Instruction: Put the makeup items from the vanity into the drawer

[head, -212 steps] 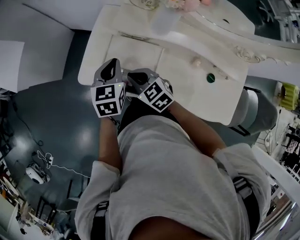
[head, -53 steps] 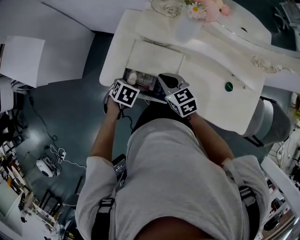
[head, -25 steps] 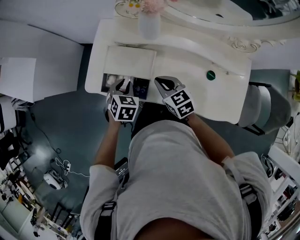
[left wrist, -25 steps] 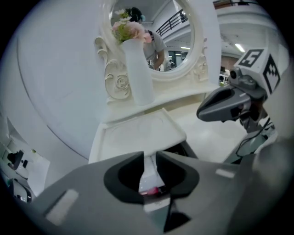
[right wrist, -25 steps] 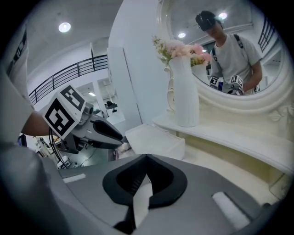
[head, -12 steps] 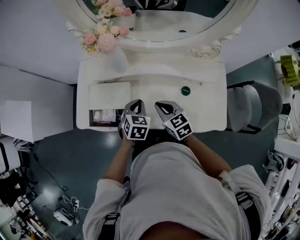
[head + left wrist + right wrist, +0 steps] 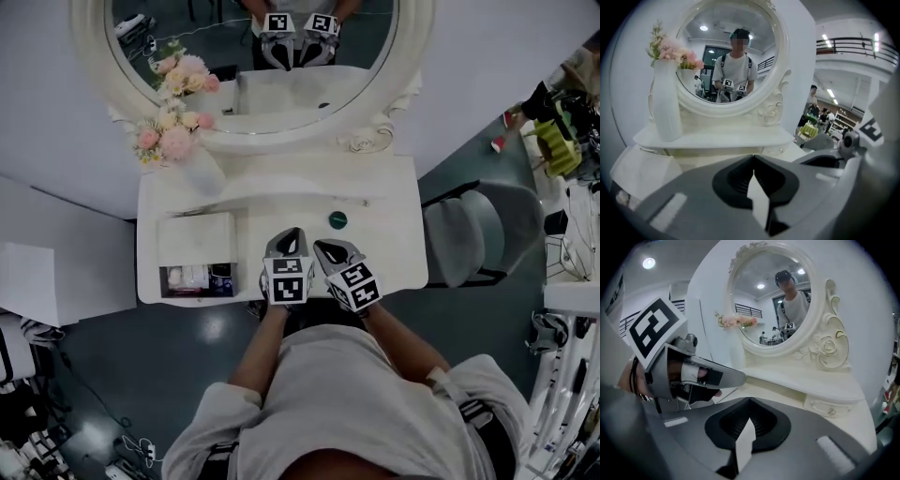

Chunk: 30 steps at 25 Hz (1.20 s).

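Observation:
The white vanity (image 7: 375, 244) has its left drawer (image 7: 167, 281) pulled open, with a pale item (image 7: 192, 277) and a dark item (image 7: 221, 278) inside. A small green round item (image 7: 337, 220) lies on the vanity top, just beyond both grippers. My left gripper (image 7: 291, 234) is shut and empty at the vanity's front middle, to the right of the drawer. Beside it my right gripper (image 7: 324, 247) is also shut and empty. In the left gripper view the left gripper (image 7: 753, 157) points at the mirror; in the right gripper view the right gripper (image 7: 750, 400) has its tips together.
A white vase (image 7: 202, 172) of pink flowers (image 7: 164, 139) stands at the vanity's back left, under the oval mirror (image 7: 253, 56). A grey chair (image 7: 478, 230) sits to the right of the vanity. The vase (image 7: 665, 103) stands left of the left gripper's line.
My left gripper has left the open drawer and moved right, beside the right gripper. The head view has pulled back and risen, so the mirror and chair now show.

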### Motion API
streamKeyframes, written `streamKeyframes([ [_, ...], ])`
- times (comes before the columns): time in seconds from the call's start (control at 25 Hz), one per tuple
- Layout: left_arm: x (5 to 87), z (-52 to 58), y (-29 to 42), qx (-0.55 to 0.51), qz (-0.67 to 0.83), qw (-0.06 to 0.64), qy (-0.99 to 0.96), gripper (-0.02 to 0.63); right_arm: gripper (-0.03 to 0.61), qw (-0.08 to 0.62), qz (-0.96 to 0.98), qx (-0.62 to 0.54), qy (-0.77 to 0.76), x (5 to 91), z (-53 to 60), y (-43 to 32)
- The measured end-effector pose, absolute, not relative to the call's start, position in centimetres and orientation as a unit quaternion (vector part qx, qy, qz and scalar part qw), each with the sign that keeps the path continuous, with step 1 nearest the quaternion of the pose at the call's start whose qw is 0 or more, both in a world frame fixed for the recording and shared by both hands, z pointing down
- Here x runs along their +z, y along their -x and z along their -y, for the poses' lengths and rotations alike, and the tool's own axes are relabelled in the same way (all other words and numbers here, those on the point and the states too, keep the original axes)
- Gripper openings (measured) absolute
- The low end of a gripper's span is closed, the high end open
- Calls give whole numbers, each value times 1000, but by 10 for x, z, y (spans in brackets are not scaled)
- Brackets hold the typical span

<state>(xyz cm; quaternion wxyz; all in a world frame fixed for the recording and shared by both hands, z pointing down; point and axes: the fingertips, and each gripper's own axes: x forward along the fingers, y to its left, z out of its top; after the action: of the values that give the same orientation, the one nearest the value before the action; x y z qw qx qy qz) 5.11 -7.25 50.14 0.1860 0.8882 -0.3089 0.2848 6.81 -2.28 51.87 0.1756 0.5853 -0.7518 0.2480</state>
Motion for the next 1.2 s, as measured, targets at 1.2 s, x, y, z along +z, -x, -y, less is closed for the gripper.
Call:
streamKeyframes([
  [1.2,588,44,-122,366,237,163,-885,3,-2,161,690,300,-639,578,-13,-167],
])
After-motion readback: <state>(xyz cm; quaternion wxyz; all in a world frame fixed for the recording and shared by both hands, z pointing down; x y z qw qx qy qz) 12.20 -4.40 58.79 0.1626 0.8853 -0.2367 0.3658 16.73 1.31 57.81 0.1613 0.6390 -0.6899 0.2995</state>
